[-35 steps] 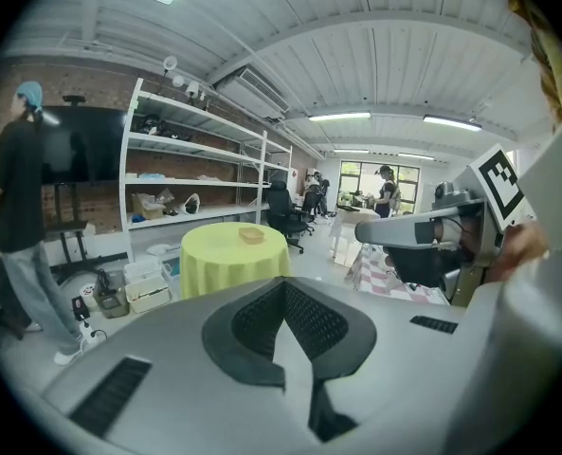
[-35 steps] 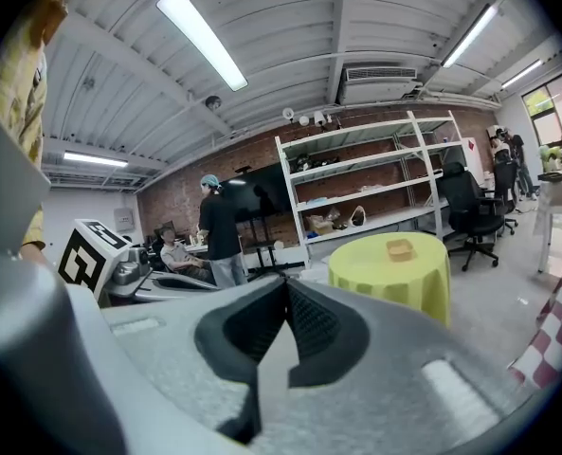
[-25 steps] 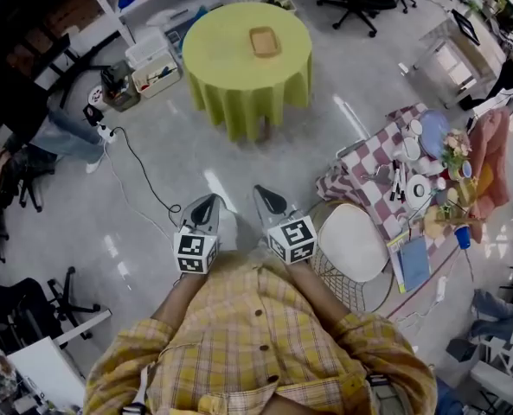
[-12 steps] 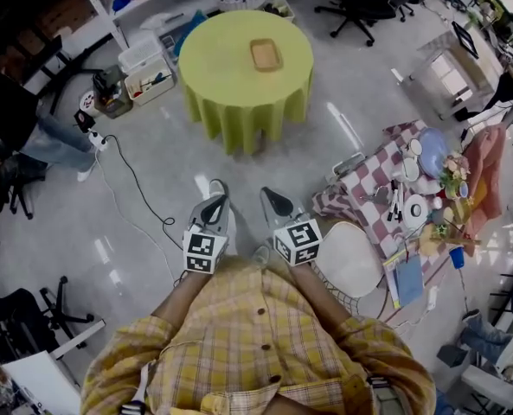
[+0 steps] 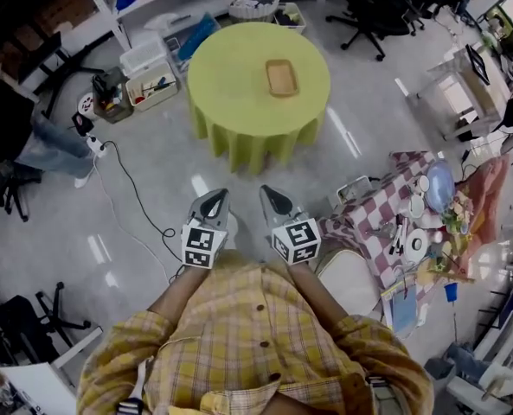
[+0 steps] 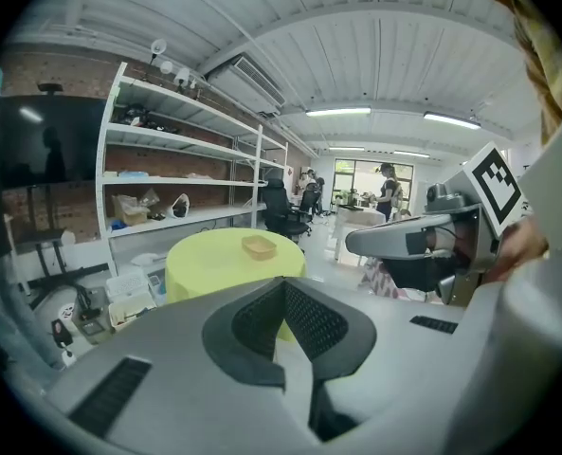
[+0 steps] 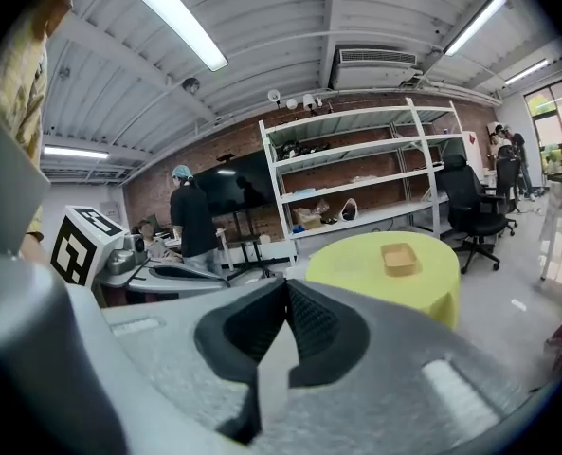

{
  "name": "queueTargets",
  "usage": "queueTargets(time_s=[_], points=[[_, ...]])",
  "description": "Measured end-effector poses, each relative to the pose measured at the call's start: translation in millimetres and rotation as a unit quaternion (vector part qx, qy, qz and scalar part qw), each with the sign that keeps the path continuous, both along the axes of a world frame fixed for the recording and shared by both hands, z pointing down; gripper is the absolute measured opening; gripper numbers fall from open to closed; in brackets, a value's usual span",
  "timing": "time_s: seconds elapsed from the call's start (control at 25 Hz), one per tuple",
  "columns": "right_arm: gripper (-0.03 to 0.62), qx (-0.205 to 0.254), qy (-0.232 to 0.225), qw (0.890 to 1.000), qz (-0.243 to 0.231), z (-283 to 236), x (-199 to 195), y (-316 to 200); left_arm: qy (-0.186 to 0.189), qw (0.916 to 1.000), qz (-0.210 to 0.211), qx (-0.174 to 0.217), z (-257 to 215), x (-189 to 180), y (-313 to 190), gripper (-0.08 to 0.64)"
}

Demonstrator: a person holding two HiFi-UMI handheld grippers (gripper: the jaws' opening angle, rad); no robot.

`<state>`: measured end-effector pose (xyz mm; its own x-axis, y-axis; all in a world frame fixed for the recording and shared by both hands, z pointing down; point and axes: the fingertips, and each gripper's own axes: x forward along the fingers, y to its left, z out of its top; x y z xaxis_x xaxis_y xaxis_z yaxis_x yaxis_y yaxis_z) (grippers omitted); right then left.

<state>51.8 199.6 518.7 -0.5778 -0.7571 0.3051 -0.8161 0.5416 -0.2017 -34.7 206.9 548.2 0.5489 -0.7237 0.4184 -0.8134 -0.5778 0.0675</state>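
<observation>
The left tongs (image 5: pixel 213 199) and right tongs (image 5: pixel 271 195) are both closed and empty. The tray (image 5: pixel 281 77) on the tabletop (image 5: pixel 230 67) lies well ahead of them, nearer the right tongs.

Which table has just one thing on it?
The round yellow table, with only a small tan tray on top. The checked table at the right is crowded with dishes and other things.

Long ceiling lamps (image 7: pixel 178 15) light the room brightly and evenly, and far windows (image 6: pixel 361 172) add daylight. The glossy floor (image 5: pixel 343 133) carries white glare streaks. Both gripper views bend and darken at their round edges. Close up, the right gripper (image 7: pixel 282 287) looks soft.
</observation>
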Motion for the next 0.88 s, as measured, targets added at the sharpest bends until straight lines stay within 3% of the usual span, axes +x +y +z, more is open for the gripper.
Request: queueTargets(time_s=[0.36,0.88], points=[[-0.003,-0.002,0.002,1.0,0.009,-22,-36,-103,-0.002,1.0,0.009,-0.003,-19,-38,-101,0.005],[-0.003,-0.019,0.017,0.998,0.055,-25,-75,-200,0.011,0.9992,0.033,-0.02,-16,-83,-199,0.005]])
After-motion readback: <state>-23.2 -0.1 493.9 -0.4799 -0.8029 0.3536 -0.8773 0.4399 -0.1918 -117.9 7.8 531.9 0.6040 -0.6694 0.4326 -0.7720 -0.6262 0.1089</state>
